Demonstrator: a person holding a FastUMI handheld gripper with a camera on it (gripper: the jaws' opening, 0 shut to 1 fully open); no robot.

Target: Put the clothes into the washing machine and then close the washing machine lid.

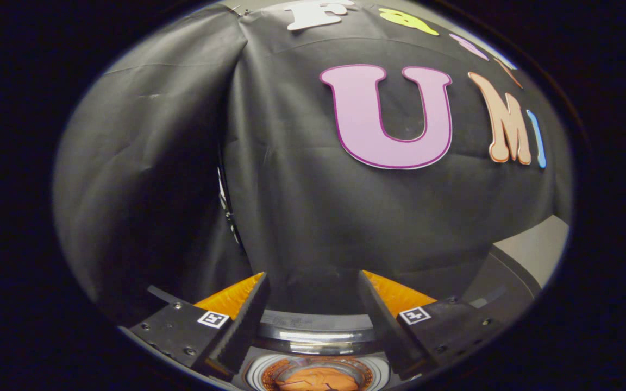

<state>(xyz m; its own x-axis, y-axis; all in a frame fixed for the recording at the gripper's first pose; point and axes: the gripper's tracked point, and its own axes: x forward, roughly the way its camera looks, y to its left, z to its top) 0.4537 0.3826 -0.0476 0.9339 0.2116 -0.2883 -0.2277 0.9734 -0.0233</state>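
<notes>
Gripper view: gripper fingers spread wide, grasping nothing; washing machine rim between them; orange clothes inside, at 6 o'clock.

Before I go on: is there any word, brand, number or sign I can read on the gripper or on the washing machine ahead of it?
None can be read as text on either.
Gripper, fingers open and holding nothing: it carries a left tag and a right tag, square black-and-white coded patterns, not words.
Washing machine rim, between the fingers: bare shiny metal, no lettering.
Orange cloth inside it: no lettering.
</notes>
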